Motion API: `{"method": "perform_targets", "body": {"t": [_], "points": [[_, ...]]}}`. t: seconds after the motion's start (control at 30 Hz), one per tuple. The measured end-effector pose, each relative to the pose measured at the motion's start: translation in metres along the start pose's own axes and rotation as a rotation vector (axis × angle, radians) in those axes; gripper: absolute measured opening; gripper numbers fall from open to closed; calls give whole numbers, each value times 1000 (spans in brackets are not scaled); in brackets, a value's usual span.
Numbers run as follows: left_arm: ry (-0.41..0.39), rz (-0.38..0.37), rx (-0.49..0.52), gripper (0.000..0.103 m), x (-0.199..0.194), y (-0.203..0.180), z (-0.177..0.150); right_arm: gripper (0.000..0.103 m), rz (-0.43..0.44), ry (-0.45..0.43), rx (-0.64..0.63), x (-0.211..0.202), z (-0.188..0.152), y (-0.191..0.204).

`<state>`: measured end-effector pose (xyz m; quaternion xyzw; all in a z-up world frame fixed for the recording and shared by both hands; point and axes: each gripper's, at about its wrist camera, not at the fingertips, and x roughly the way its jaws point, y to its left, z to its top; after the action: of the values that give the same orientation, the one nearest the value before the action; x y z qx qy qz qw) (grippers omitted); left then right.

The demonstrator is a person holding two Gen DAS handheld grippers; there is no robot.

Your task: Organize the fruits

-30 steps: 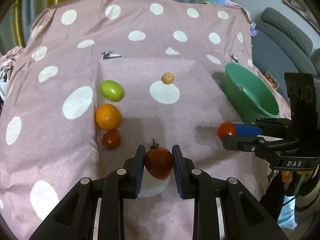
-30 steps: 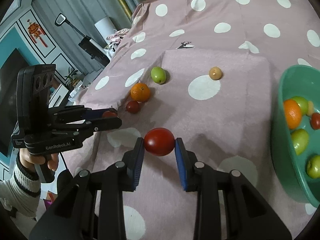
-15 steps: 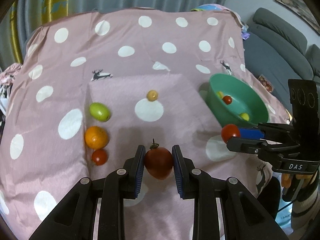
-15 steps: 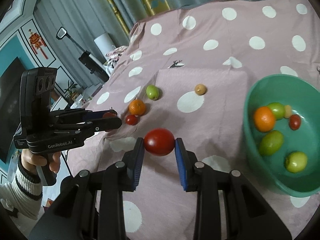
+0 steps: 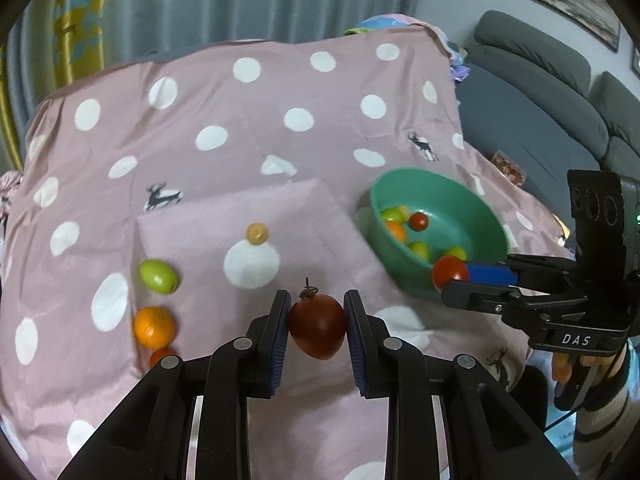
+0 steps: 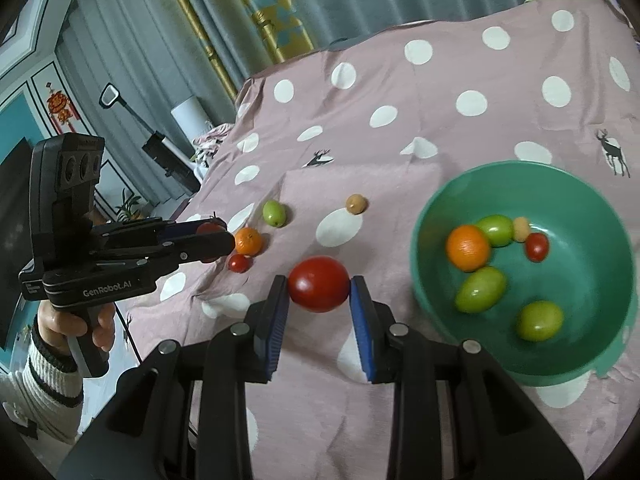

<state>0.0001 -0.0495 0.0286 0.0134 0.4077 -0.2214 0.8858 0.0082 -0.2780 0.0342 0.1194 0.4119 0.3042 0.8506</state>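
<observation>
My left gripper [image 5: 317,326] is shut on a dark red tomato [image 5: 318,330] with a stem, held above the cloth. My right gripper [image 6: 319,294] is shut on a bright red tomato [image 6: 319,284], held left of the green bowl [image 6: 592,356]. The bowl holds an orange [image 6: 467,247], green fruits, a small red tomato and a pale fruit. On the cloth lie a green fruit [image 5: 158,276], an orange [image 5: 154,327], a small red tomato [image 5: 160,356] and a small tan fruit [image 5: 257,233]. The right gripper also shows in the left wrist view [image 5: 450,276], at the bowl's near rim [image 5: 416,288].
A pink polka-dot cloth [image 5: 240,128] covers the surface, with a raised square patch in the middle. A grey sofa [image 5: 540,92] stands at the right. Curtains hang behind. The left gripper and hand show in the right wrist view [image 6: 208,236].
Both grippers have risen and pulled back with their tomatoes. The bowl has come more fully into view, and the right gripper now sits nearer its rim.
</observation>
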Motion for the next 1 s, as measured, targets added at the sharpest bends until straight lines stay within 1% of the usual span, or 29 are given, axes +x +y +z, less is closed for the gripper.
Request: {"method": "perform_targets", "body": {"t": [0.33, 0.4, 0.47, 0.53, 0.6, 0.63, 0.77, 0.83, 0.9, 1.0], "points": [[-19, -38, 70, 28, 11, -31, 25, 32, -38, -53, 41, -21, 1, -23], [-15, -30, 76, 28, 16, -31, 27, 32, -47, -48, 52, -21, 1, -28], [-7, -41, 78, 28, 25, -29, 28, 32, -43, -52, 58, -21, -1, -31], [27, -38, 65, 28, 42, -24, 28, 32, -38, -55, 63, -22, -3, -32], [66, -70, 54, 28, 58, -23, 26, 32, -37, -59, 69, -23, -4, -34], [91, -87, 65, 28, 69, -25, 22, 32, -38, -60, 77, -24, -5, -36], [170, -77, 95, 28, 101, -24, 5, 32, -40, -55, 84, -23, -7, -40], [217, -70, 86, 28, 114, -17, -5, 32, -39, -53, 82, -22, -6, -41], [239, -99, 58, 28, 121, -11, -12, 31, -36, -52, 84, -20, -6, -42], [226, -153, 42, 28, 119, -11, -15, 31, -33, -52, 90, -17, -5, -44]]}}
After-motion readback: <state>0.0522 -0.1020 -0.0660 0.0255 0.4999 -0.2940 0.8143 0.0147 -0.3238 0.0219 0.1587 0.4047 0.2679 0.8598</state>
